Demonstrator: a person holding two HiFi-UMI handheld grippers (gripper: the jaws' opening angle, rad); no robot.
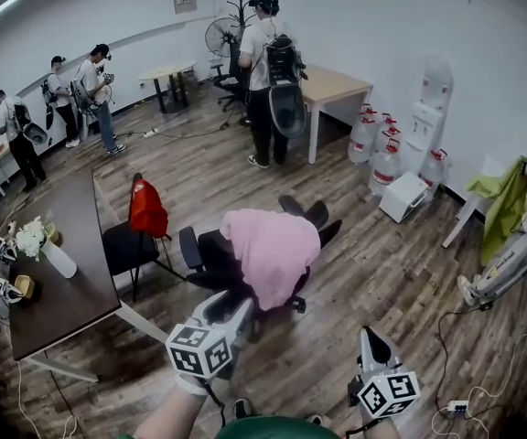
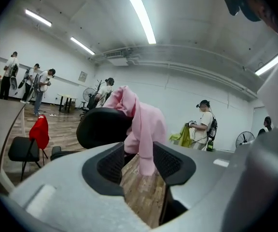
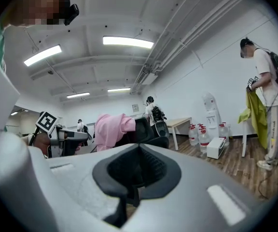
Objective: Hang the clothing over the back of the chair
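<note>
The pink clothing [image 1: 273, 250] is already laid over the back of the black office chair [image 1: 210, 254], so the hanging step looks almost done. It is soft and floppy and bunched up at the top of the chair back. One sleeve [image 2: 146, 149] is seen dangling down beside the chair back. The left gripper [image 2: 140, 166] is held just beside the chair with its jaws apart. The sleeve end is seen in the gap, but it is not pinched. The right gripper [image 3: 138, 170] is held farther from the chair, closed and empty. Next, the sleeve probably needs to be tidied, or the grippers pulled away.
</note>
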